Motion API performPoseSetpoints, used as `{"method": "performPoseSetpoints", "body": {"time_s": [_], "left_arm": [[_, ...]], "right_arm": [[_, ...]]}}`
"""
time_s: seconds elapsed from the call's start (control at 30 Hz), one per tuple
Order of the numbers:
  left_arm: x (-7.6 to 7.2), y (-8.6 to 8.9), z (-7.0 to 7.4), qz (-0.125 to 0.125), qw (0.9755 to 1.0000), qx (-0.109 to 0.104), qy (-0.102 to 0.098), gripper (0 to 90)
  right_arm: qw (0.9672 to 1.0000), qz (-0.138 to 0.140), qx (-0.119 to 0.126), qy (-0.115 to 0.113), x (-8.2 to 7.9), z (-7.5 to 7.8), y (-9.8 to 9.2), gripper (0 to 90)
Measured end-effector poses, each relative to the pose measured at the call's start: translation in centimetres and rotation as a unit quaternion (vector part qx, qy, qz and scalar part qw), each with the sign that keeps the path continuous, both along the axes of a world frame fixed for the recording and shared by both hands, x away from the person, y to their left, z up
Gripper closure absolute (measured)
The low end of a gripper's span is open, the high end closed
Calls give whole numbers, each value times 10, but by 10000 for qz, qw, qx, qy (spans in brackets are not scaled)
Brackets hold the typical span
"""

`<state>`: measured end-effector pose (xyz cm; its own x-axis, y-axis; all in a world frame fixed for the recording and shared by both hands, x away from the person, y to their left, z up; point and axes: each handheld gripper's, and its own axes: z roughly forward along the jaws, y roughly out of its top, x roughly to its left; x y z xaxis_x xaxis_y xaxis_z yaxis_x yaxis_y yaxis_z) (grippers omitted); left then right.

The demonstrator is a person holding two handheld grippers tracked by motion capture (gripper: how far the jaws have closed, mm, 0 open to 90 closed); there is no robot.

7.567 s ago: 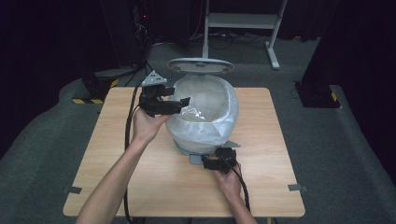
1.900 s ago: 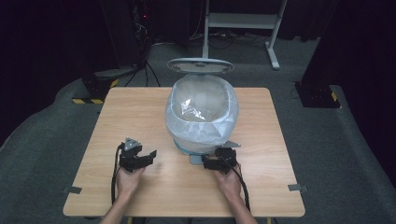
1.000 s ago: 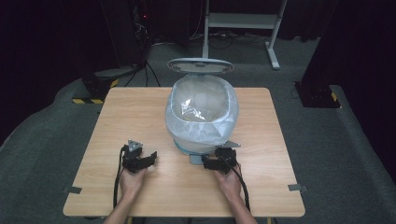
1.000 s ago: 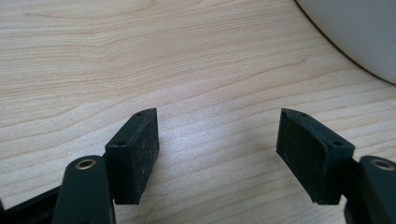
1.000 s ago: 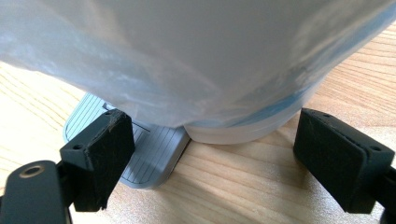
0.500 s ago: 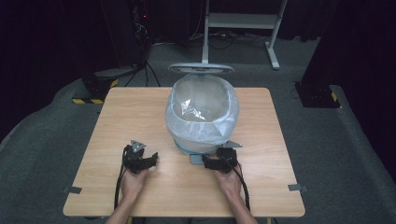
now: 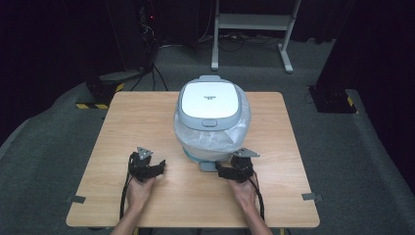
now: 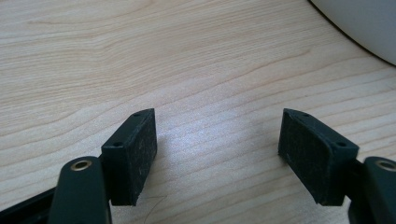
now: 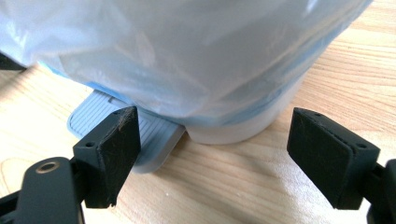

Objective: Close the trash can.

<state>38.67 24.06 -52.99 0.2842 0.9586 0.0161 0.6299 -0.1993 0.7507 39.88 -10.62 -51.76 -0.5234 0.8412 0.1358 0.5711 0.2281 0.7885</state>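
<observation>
Right claw [image 9: 212, 154] (agape) near pedal [image 9: 135, 128].

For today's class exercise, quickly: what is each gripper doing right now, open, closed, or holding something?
Left gripper: open, nothing between the jaws, over bare table.
Right gripper: open, holding nothing, at the bin's pedal.

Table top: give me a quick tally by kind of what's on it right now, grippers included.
Pedal bin, lid closed, lined with a plastic bag: 1
Foot pedal at the bin's base: 1
Hand-held grippers, left gripper and right gripper, both with jaws apart and nothing between them: 2
Total: 4
</observation>
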Motion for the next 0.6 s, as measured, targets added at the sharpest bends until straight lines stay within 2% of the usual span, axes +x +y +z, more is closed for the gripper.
{"method": "performPoseSetpoints", "body": {"time_s": [0.3, 0.37, 0.47, 0.6], "left_arm": [[0, 0, 0, -1, 10000, -2, 2, 281], [0, 0, 0, -3, 10000, -4, 2, 280], [0, 0, 0, -4, 10000, -5, 2, 279], [0, 0, 0, -5, 10000, -4, 3, 279]], "right_arm": [[9999, 19, 114, -112, -7, 6, -8, 170], [9997, 33, 107, -211, -9, 10, -13, 168], [9997, -9, 168, -185, -12, 14, -17, 167], [9995, -13, 165, -265, -15, 16, -24, 167]]}}
